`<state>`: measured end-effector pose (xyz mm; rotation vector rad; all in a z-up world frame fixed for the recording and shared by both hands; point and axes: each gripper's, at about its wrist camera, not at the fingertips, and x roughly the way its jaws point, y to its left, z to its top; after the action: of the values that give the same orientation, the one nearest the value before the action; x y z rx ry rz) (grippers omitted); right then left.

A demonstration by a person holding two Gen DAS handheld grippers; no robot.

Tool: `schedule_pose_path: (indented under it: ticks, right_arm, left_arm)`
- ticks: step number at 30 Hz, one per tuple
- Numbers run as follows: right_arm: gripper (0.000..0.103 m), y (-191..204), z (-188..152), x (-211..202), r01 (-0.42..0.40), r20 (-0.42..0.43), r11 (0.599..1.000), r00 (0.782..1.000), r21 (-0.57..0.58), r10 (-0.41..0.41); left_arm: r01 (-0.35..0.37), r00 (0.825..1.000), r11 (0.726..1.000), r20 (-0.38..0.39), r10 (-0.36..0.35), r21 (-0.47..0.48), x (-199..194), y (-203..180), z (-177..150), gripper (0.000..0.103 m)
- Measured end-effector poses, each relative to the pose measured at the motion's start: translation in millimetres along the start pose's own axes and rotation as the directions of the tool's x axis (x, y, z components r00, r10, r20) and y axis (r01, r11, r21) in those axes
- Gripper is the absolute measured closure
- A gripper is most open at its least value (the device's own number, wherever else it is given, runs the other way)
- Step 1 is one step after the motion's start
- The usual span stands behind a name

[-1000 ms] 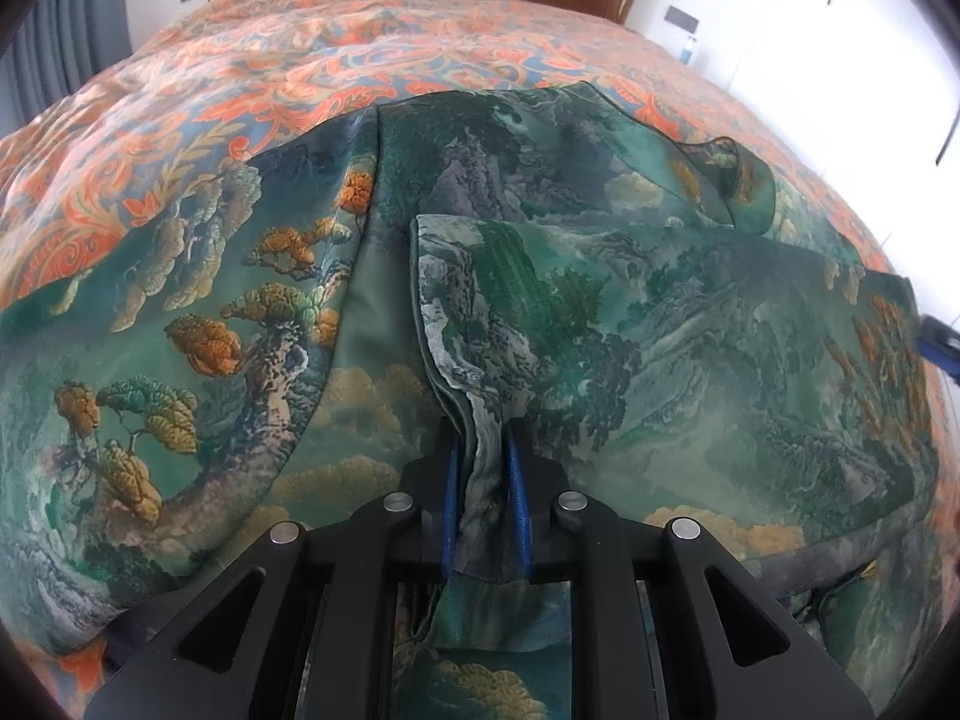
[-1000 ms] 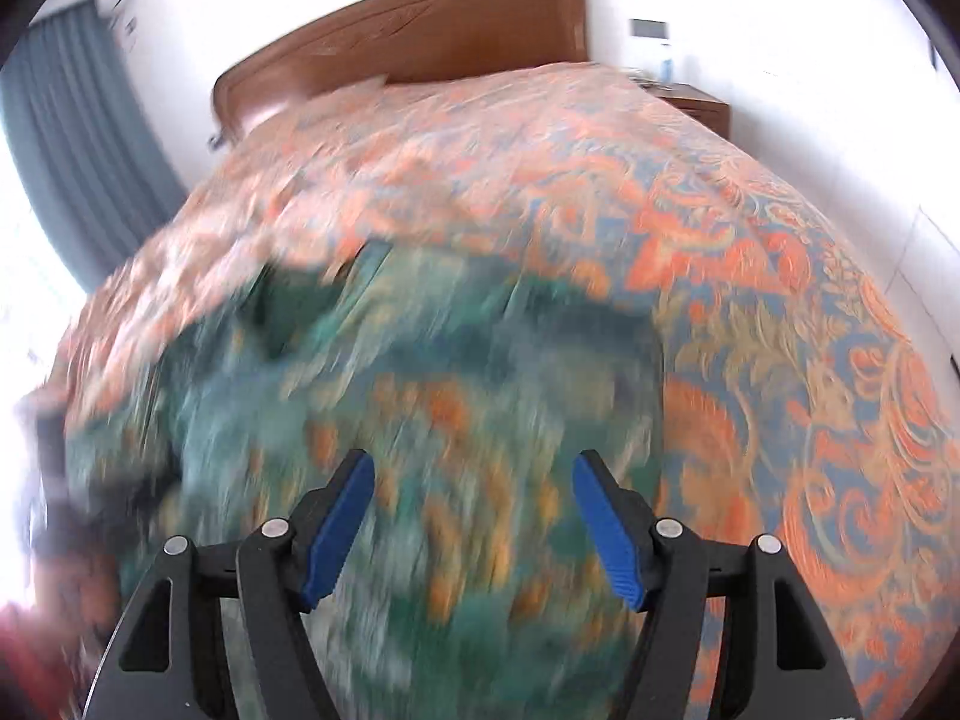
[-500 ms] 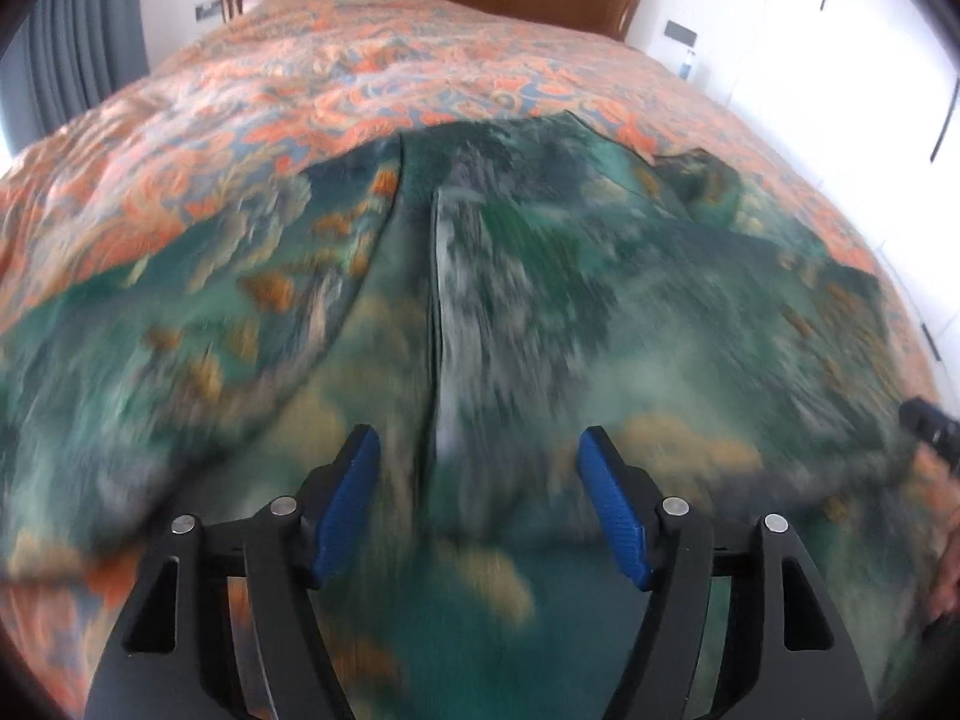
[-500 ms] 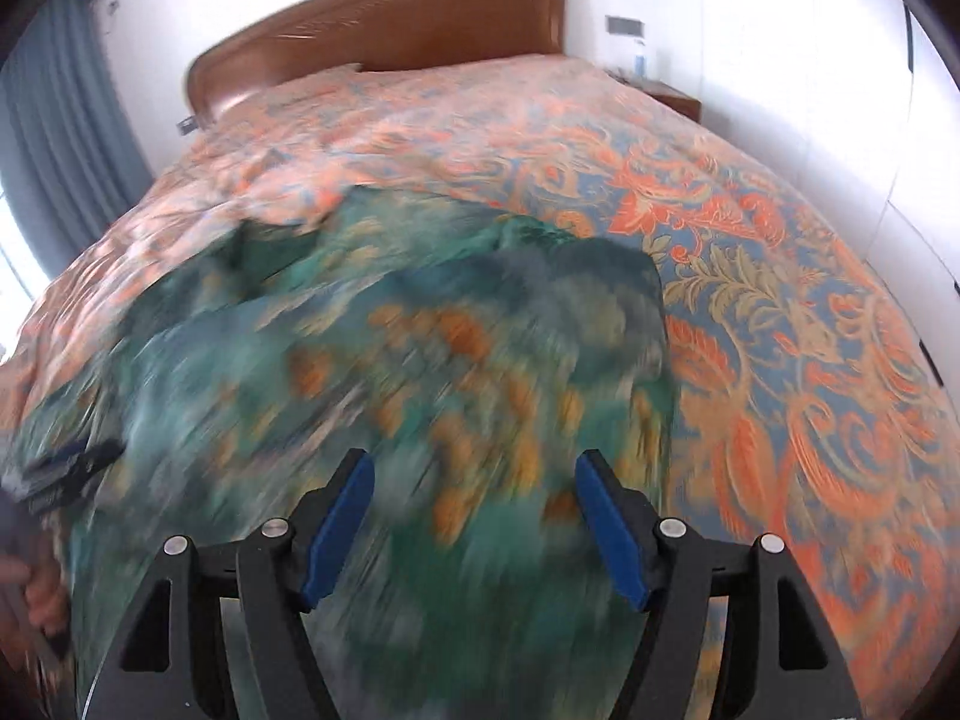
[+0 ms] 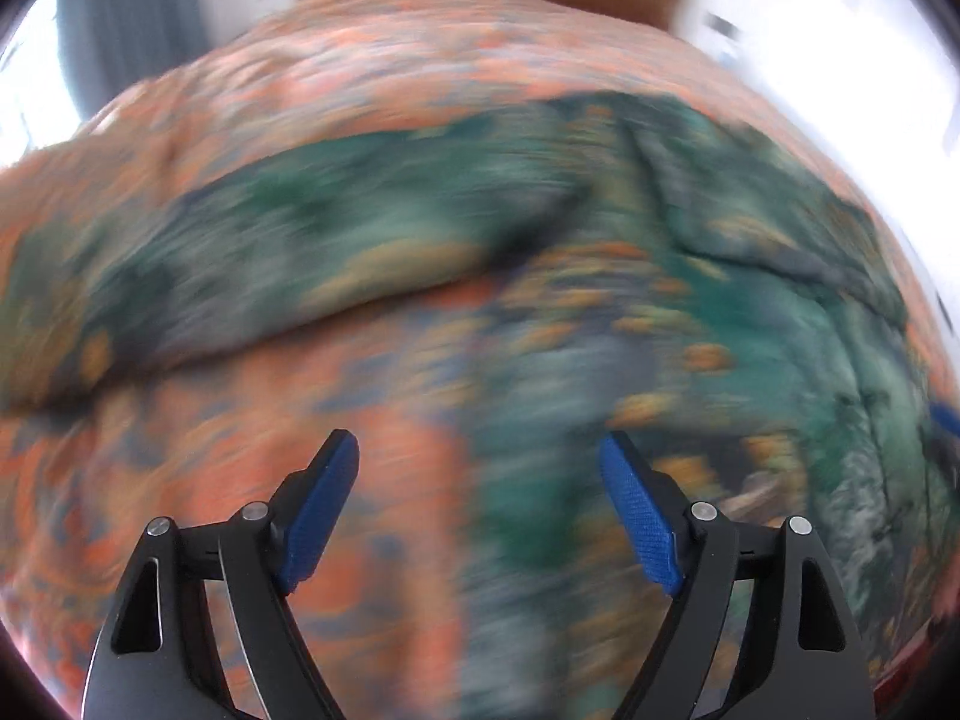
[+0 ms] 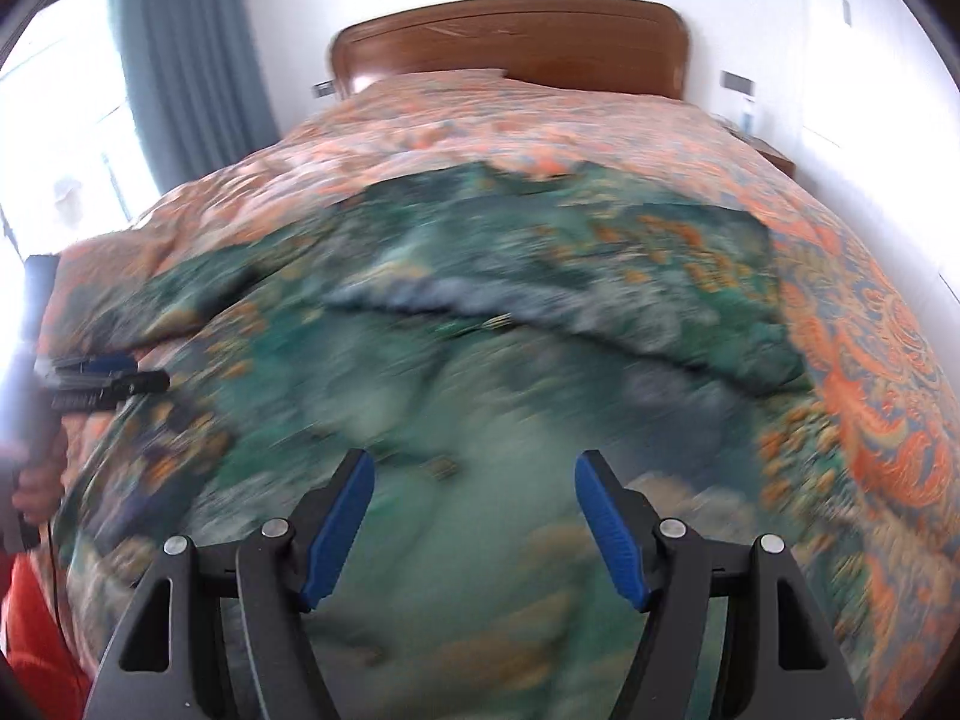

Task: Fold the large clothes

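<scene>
Mid-fold, both hands free over the bed

Big orange patterned bed (image 6: 870,360) with the green printed garment (image 6: 480,300) spread across the near half, long axis running left to right. The right gripper (image 6: 474,516) hangs over its middle, jaws apart, nothing between them. The left gripper (image 5: 480,498) has just been opening, also empty, over the garment's left edge where the blurry sleeve stretches off left. So I'd guess that hand is nearer for the next fold.
</scene>
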<state>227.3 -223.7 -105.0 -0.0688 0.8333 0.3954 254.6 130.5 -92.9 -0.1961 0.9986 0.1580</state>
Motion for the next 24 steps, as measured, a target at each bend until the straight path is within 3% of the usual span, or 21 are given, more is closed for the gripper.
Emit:
schedule_pose_path:
  ticks: [2,4,6,10,12,14,15,17,19,24]
  right_arm:
    - [0.032,23.3,-9.8,-10.0,-0.017,0.007,0.999,1.000,-0.032,0.017]
    - [0.032,43.8,-19.0,-22.2,-0.029,0.020,0.998,0.999,-0.058,0.031]
    - [0.032,65.3,-28.9,-40.0,-0.041,0.045,0.996,0.998,-0.082,0.044]
    - [0.032,89.1,-39.1,-64.8,-0.043,0.080,0.993,0.995,-0.113,0.052]
    - [0.032,95.2,-46.6,-75.1,-0.059,0.082,0.993,0.994,-0.103,0.067]
    - [0.032,96.0,-52.8,-80.2,-0.073,0.069,0.993,0.995,-0.088,0.079]
    - [0.032,95.5,-56.8,-82.6,-0.074,0.061,0.994,0.995,-0.080,0.079]
    - [0.032,93.8,-63.9,-84.9,-0.070,0.051,0.995,0.996,-0.071,0.074]
    - [0.032,89.9,-71.5,-87.3,-0.060,0.044,0.997,0.997,-0.057,0.063]
    - [0.032,70.9,-89.4,-95.0,-0.049,0.042,0.998,0.998,0.026,0.048]
  left_arm:
    - [0.003,1.000,0.990,0.006,-0.002,-0.143,-5.3,49.1,-1.6,0.019]
    - [0.024,0.999,0.948,0.027,-0.016,-0.319,-8.8,101.8,-2.7,0.019]
    - [0.038,0.998,0.886,0.067,-0.008,-0.462,-10.1,147.4,-1.9,0.019]
    - [0.014,0.995,0.821,0.091,0.046,-0.571,5.8,193.6,13.8,0.021]
    - [-0.005,0.993,0.784,0.087,0.075,-0.620,14.8,205.1,18.7,0.033]
    - [0.009,0.991,0.758,0.108,0.080,-0.652,19.9,209.5,22.7,0.060]
    - [0.000,0.987,0.747,0.118,0.106,-0.665,20.5,208.3,25.7,0.065]
    - [-0.008,0.979,0.747,0.147,0.141,-0.665,18.4,201.4,29.9,0.090]
    - [-0.041,0.967,0.779,0.171,0.188,-0.625,9.9,184.4,38.7,0.094]
    - [-0.165,0.906,0.918,0.313,0.286,-0.361,-33.0,110.9,73.2,0.095]
